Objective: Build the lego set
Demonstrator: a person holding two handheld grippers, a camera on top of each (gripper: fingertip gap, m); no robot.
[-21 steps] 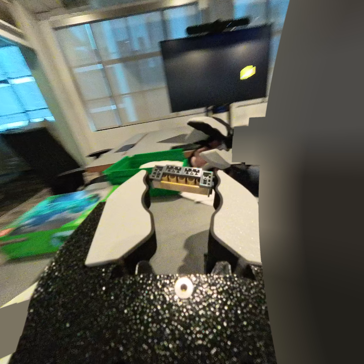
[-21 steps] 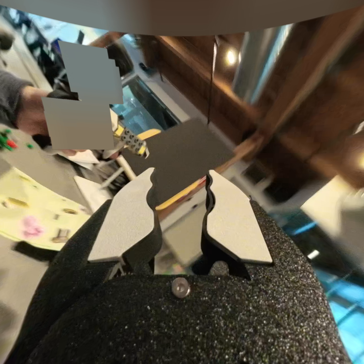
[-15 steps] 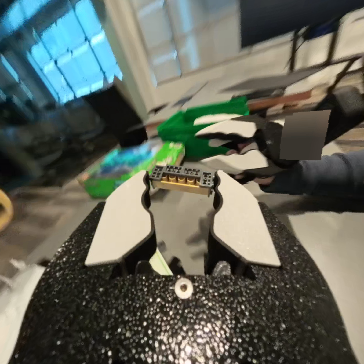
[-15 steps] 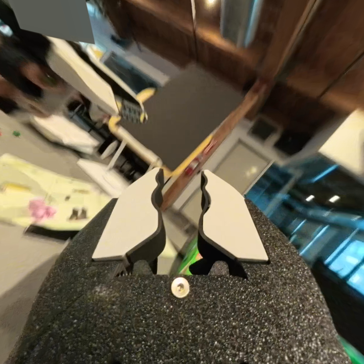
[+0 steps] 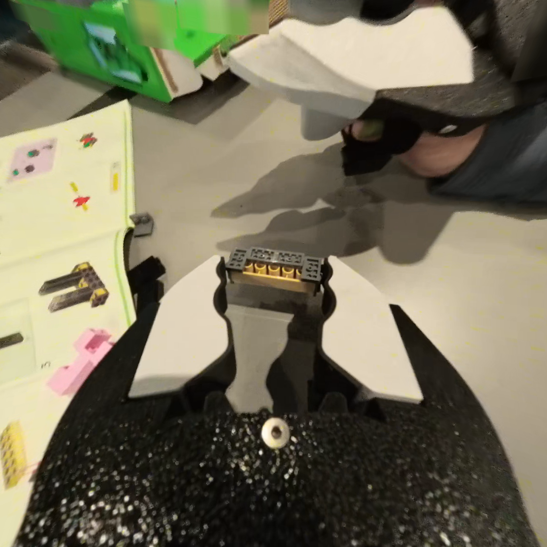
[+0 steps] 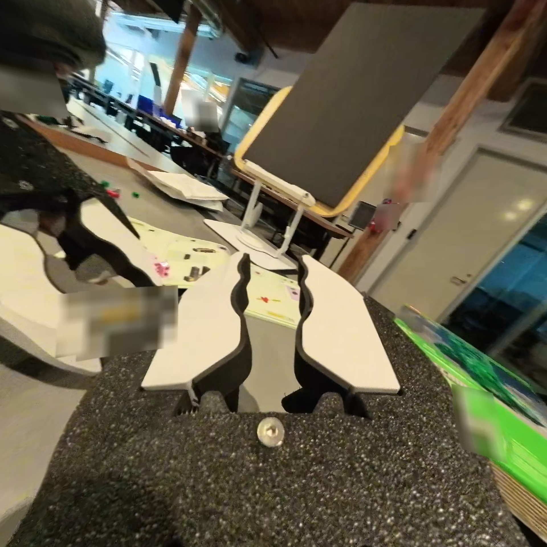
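We see the left gripper (image 5: 273, 266) closed on a small lego assembly (image 5: 273, 268) of dark grey and tan bricks, held between its fingertips above the grey table (image 5: 444, 325). The right gripper (image 6: 272, 260) holds nothing, with a gap between its fingers (it also shows at the top of the left wrist view). The instruction booklet (image 5: 59, 207) lies open at the left, with a small grey piece (image 5: 142, 223) at its edge. The green box (image 5: 97, 44) stands farther behind.

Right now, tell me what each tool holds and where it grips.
Left tool clamps the grey-and-tan lego assembly by its two short ends. Right tool holds nothing, jaws apart.
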